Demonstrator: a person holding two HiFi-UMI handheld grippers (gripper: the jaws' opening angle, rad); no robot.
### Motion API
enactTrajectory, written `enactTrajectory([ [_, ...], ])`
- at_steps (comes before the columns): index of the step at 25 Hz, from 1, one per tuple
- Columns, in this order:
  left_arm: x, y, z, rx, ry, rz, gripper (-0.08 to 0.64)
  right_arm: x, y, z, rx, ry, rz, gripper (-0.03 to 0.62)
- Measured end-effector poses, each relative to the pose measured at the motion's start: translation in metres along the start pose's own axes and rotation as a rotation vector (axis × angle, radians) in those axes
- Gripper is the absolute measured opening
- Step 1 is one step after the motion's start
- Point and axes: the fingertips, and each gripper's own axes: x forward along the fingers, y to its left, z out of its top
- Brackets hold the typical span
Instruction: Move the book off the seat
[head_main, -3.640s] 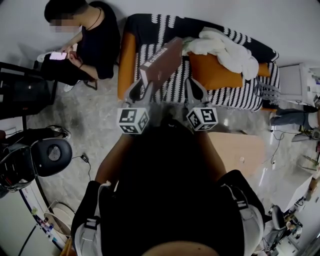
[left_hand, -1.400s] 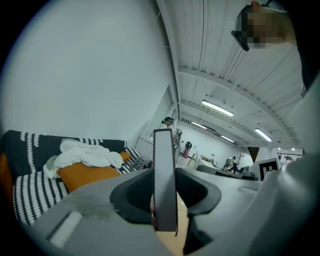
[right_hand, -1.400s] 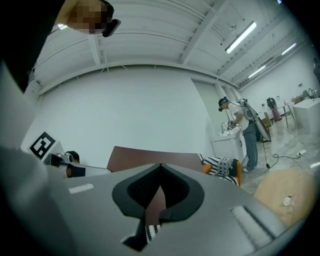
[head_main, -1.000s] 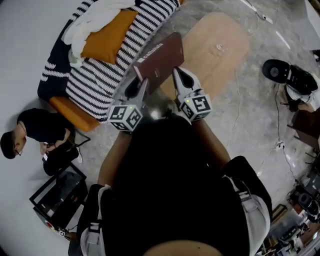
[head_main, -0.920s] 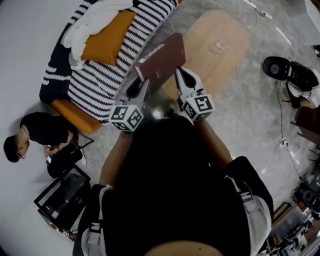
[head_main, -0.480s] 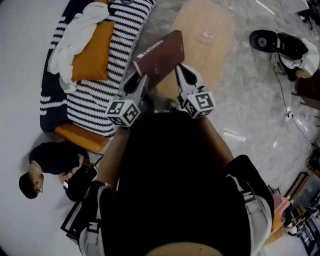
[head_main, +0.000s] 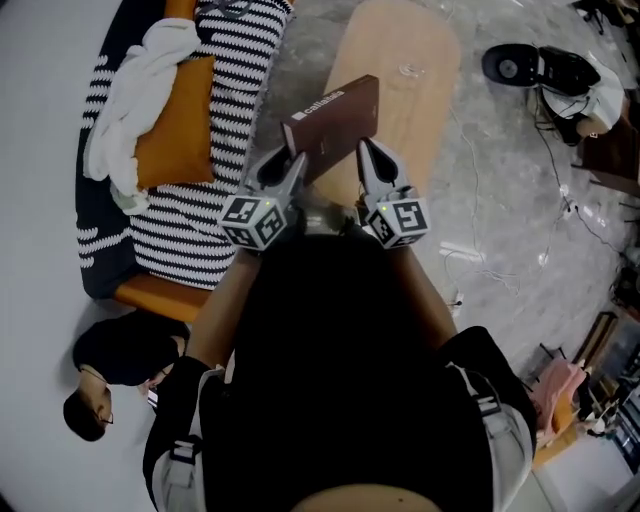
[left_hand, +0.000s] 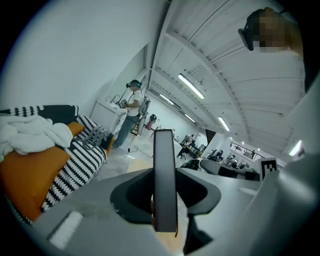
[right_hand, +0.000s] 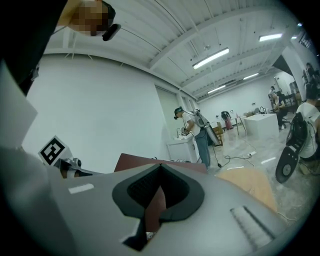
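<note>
Head view: left gripper (head_main: 287, 168) and right gripper (head_main: 368, 162) clamp a brown book (head_main: 335, 122) by a wooden table (head_main: 412, 55) on grey floor (head_main: 505, 210); striped sofa (head_main: 232, 95) left; white spine lettering unreadable.

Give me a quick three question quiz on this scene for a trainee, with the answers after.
1. True or false: the left gripper and the right gripper are both clamped on the book.
2. What lies on the striped sofa? A an orange cushion; B the book; C a kettle.
3. Fill in: in the head view the wooden table shows to the ___ of the sofa.
Key: 1 true; 2 A; 3 right.
</note>
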Motion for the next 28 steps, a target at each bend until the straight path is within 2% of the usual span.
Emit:
enactTrajectory([
  [6,0.018,0.025,-0.019,-0.032,0.097,-0.016,0.144,0.013,-0.008,-0.017,0.044,0.030,-0.056,0.008],
  [14,0.046,0.069,-0.052,-0.077,0.196,-0.052,0.144,0.030,-0.034,-0.059,0.103,0.076,-0.150,0.008],
  [28,0.095,0.133,-0.133,-0.135,0.314,-0.130,0.144,0.062,-0.071,-0.142,0.171,0.133,-0.214,0.008],
])
